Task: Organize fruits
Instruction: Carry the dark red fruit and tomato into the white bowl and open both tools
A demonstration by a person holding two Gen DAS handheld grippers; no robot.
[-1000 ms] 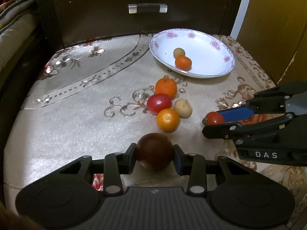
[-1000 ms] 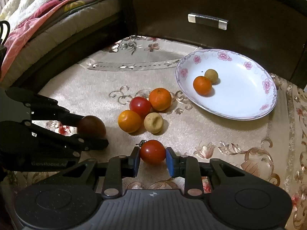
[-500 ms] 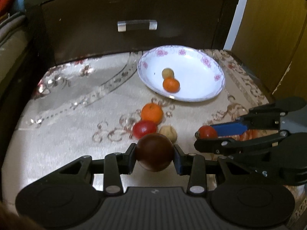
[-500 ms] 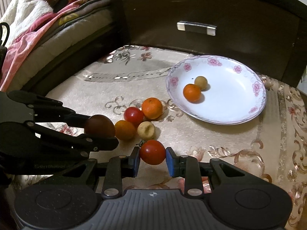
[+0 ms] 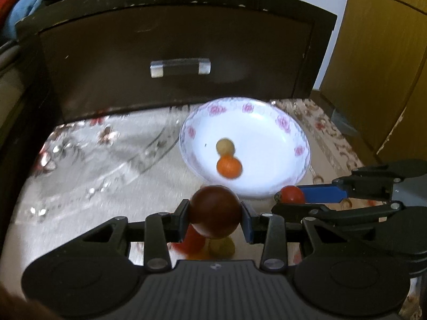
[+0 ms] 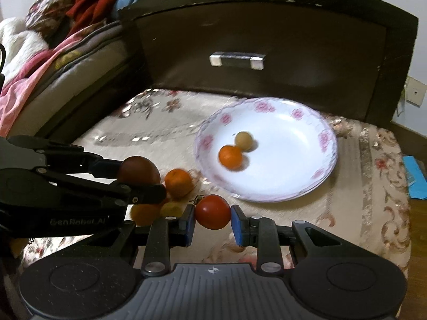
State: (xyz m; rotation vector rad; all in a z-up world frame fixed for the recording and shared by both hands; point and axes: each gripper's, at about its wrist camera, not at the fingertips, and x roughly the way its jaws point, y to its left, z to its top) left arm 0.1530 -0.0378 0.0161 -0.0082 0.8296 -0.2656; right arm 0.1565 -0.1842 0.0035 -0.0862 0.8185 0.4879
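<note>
My left gripper (image 5: 215, 214) is shut on a dark maroon round fruit (image 5: 214, 211), lifted above the cloth. My right gripper (image 6: 212, 214) is shut on a small red tomato (image 6: 212, 211), also held in the air. Each gripper shows in the other's view, the left gripper (image 6: 145, 184) at left with the maroon fruit (image 6: 138, 170), the right gripper (image 5: 289, 200) at right with the tomato (image 5: 292, 194). Ahead lies a white flowered plate (image 5: 267, 122) (image 6: 293, 122) holding an orange (image 6: 230, 156) and a small tan fruit (image 6: 243, 140). Loose fruit stays on the cloth: an orange (image 6: 178, 182), another orange (image 6: 145, 214) and a tan fruit (image 6: 170, 209).
A dark wooden drawer front with a metal handle (image 5: 180, 67) stands just behind the plate. A bed with blankets (image 6: 32, 61) borders the left side. A wooden cabinet (image 5: 387, 53) rises at the right. The embroidered cloth (image 6: 373, 186) ends at a drop on the right.
Both grippers have risen and moved forward toward the plate, each keeping its fruit. The loose fruit on the cloth has slid down behind the fingers in both views.
</note>
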